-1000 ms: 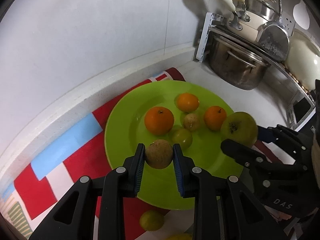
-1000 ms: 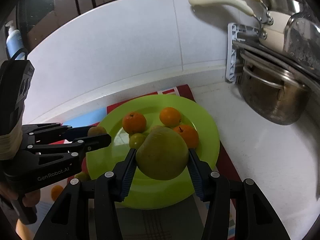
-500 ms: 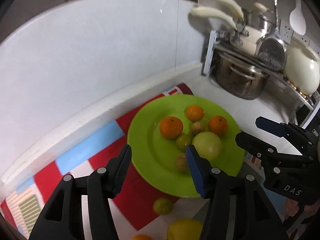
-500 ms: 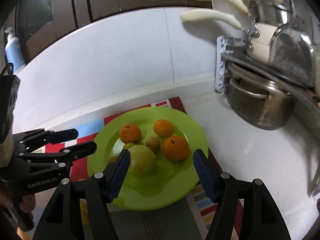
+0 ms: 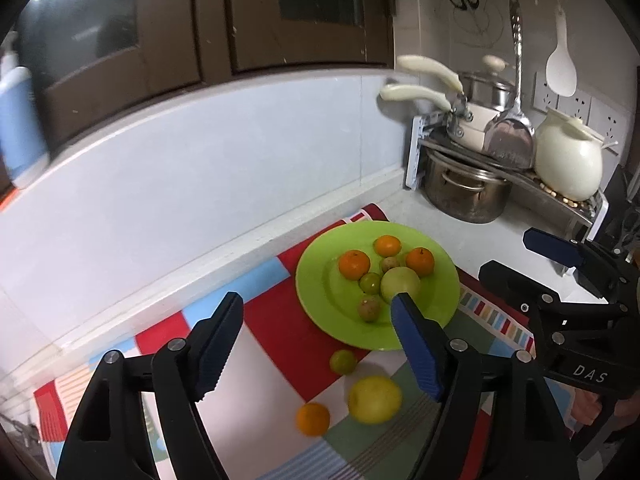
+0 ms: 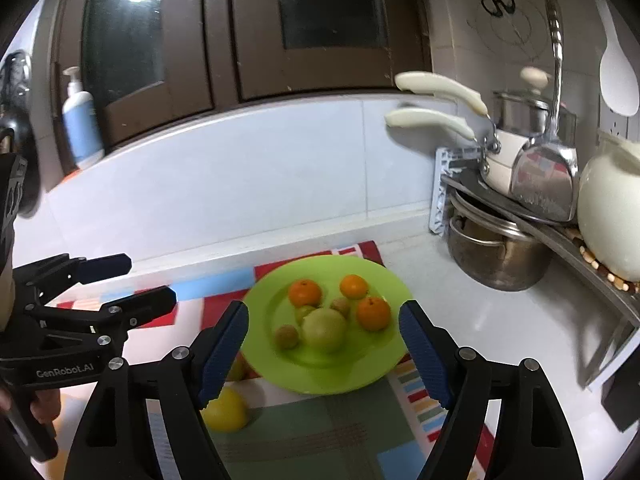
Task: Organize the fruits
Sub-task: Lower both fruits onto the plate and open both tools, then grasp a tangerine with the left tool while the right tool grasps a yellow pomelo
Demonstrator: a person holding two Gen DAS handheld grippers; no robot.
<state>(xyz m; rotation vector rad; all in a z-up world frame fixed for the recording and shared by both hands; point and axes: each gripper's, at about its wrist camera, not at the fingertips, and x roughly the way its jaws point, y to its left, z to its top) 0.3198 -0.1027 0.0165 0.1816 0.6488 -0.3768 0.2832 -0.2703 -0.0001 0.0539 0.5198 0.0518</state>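
A green plate lies on a colourful mat. It carries three oranges, a big pale green fruit, a small brown fruit and two more small ones. On the mat in front of it lie a small green fruit, a yellow apple and an orange. My left gripper hangs above the mat, back from the plate; its jaws are opening with nothing between them. My right gripper hovers before the plate, jaws also opening and empty.
A rack at the right holds a steel pot, pans with cream handles and a white ceramic pot. A tiled wall rises behind the mat. A soap bottle stands on the ledge. A hand grips the left tool.
The left gripper let the brown fruit go and the right one let the big green fruit go; both fruits now rest on the plate. Both grippers drew back and upward, jaws widening.
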